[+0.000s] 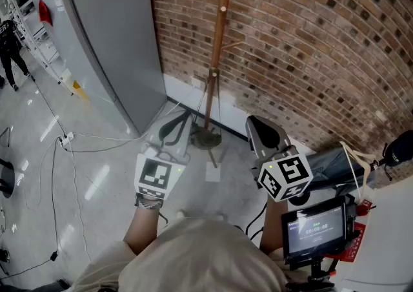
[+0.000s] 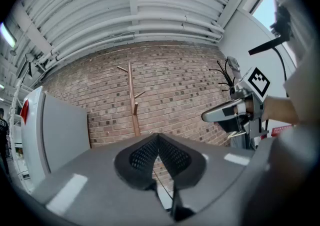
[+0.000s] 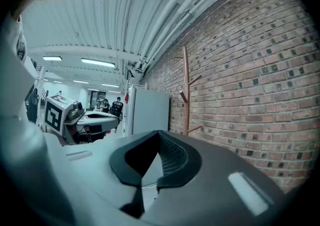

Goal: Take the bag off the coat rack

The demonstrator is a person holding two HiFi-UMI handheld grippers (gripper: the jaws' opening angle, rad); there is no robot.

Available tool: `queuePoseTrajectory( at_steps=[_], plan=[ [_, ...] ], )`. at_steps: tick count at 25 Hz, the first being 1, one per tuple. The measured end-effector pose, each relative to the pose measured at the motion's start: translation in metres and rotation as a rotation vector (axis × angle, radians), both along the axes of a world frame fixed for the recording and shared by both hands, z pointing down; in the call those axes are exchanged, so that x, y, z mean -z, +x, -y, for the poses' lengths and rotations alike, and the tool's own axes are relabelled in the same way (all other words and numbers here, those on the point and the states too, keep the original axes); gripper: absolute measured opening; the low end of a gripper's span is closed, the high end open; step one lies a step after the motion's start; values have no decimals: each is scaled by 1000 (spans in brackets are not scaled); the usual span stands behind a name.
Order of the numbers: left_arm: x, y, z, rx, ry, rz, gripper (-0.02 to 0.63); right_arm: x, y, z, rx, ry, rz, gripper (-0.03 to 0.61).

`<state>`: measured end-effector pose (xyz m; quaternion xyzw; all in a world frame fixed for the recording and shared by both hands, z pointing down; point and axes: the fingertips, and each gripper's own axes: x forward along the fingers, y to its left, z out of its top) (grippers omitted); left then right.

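Observation:
The wooden coat rack (image 1: 219,39) stands against the brick wall on a round base, and its pegs are bare in every view. It also shows as the rack (image 2: 133,105) in the left gripper view and the rack (image 3: 186,95) in the right gripper view. A dark grey bag-like bundle (image 1: 335,163) with a pale strap lies at the right edge. My left gripper (image 1: 173,126) is held in front of the rack's base, shut on nothing. My right gripper (image 1: 261,128) is level with it to the right, also shut and empty.
A tall grey cabinet (image 1: 110,45) stands left of the rack. White cables (image 1: 71,145) run over the glossy floor. A small screen (image 1: 314,226) sits at the lower right by a white surface (image 1: 387,239). A person (image 1: 10,45) stands far off at left.

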<state>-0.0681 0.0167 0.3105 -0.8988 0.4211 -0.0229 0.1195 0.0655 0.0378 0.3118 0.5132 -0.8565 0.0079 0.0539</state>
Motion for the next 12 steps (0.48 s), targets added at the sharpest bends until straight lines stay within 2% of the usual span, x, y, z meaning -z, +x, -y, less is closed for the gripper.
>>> queuePoseTrajectory(
  at_steps=[12],
  plan=[
    [-13, 32, -9, 3, -27, 37, -5, -3, 31, -4, 25, 33, 102, 3]
  ],
)
